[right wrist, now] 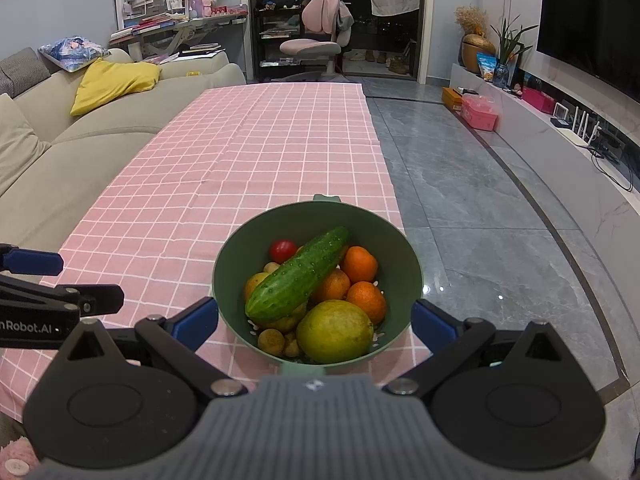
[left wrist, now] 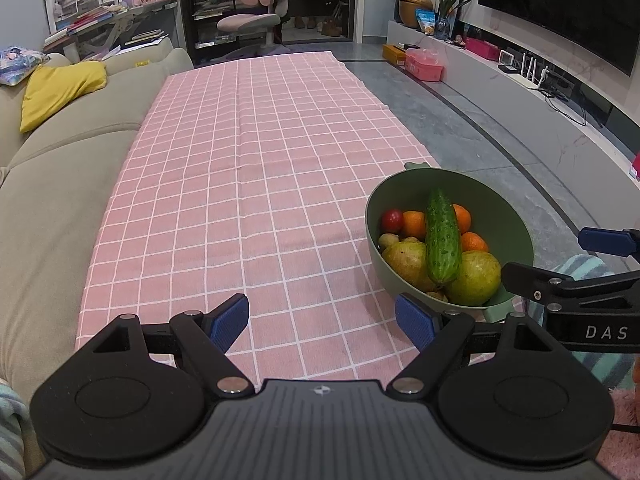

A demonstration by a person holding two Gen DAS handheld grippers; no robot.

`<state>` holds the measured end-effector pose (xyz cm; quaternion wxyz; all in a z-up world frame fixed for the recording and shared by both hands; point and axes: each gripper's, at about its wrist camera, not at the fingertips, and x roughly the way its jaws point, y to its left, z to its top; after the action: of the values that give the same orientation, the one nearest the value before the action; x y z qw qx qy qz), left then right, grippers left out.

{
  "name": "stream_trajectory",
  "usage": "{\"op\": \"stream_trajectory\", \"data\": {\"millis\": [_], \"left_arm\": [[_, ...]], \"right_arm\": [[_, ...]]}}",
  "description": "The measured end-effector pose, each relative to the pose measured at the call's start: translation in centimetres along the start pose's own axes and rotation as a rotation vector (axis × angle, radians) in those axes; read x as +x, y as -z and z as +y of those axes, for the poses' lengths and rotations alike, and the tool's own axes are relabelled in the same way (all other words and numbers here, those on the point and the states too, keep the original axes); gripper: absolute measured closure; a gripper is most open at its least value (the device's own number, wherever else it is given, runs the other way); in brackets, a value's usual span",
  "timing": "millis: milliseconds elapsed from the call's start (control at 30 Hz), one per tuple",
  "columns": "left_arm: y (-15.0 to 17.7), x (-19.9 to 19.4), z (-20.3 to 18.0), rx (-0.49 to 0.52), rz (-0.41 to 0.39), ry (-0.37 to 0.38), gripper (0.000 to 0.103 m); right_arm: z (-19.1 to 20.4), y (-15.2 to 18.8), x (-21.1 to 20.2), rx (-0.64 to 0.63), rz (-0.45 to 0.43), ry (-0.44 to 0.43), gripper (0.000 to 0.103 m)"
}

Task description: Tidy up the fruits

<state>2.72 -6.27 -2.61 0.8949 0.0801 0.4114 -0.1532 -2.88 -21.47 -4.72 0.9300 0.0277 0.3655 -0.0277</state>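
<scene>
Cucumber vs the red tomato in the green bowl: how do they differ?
The cucumber is long, green and bumpy; the tomato is small, round, red and smooth. The cucumber lies tilted on top of the pile, across the oranges and the yellow-green fruits; the tomato sits low at the far side, partly hidden behind it. Both are inside the green bowl, and no claw touches either.

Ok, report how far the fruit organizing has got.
Nothing looks done yet: the cucumber, oranges, cherry tomato and the rest all sit piled in the green bowl. Nothing is in hand; the left gripper and right gripper are both open and empty. All sorting onto the pink tablecloth remains.
</scene>
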Motion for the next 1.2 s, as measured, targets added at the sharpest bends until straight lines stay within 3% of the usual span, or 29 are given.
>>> {"op": "stream_trajectory", "data": {"millis": [1200], "left_arm": [[-0.18,-0.48,0.25,-0.012,-0.023,-0.027,0.006]], "right_arm": [[0.05,-0.01,0.2,-0.004,0.018,-0.001,0.004]]}}
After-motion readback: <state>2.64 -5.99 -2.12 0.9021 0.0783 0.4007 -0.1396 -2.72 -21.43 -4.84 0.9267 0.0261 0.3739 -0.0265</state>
